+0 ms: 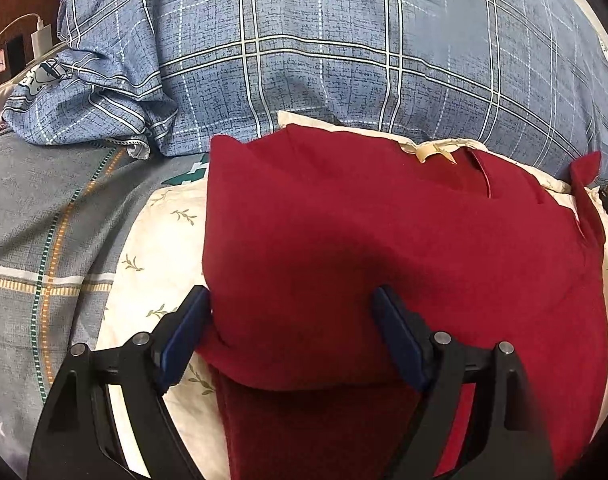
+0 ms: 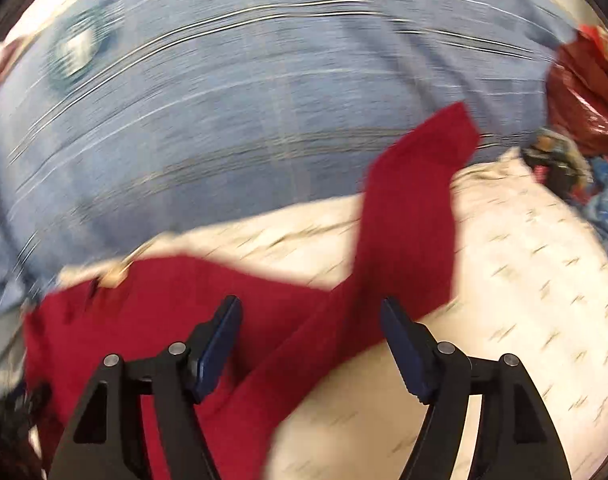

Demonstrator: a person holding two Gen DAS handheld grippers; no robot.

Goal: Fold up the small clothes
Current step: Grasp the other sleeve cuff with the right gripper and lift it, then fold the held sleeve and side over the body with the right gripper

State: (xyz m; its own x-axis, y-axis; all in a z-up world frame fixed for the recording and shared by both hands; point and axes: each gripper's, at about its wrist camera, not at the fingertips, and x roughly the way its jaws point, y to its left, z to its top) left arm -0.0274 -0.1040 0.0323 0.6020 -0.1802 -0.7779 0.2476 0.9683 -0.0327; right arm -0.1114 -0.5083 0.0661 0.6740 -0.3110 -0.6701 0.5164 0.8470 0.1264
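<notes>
A dark red garment [image 1: 384, 240] lies partly folded on a cream leaf-print pillow [image 1: 155, 248]. My left gripper [image 1: 291, 300] is open, its jaws wide apart over the garment's near folded edge, with the left finger at the cloth's left edge. In the blurred right wrist view the same red garment [image 2: 183, 300] shows with one long part [image 2: 412, 208] stretching up to the right over the cream pillow [image 2: 524, 280]. My right gripper [image 2: 310, 312] is open above that red cloth and holds nothing.
A blue plaid quilt [image 1: 324, 40] bulks behind the pillow. A grey striped sheet [image 1: 35, 240] lies to the left. A white charger [image 1: 41, 40] sits at far left. A red plastic bag [image 2: 584, 92] and mixed clutter [image 2: 564, 168] lie at the right.
</notes>
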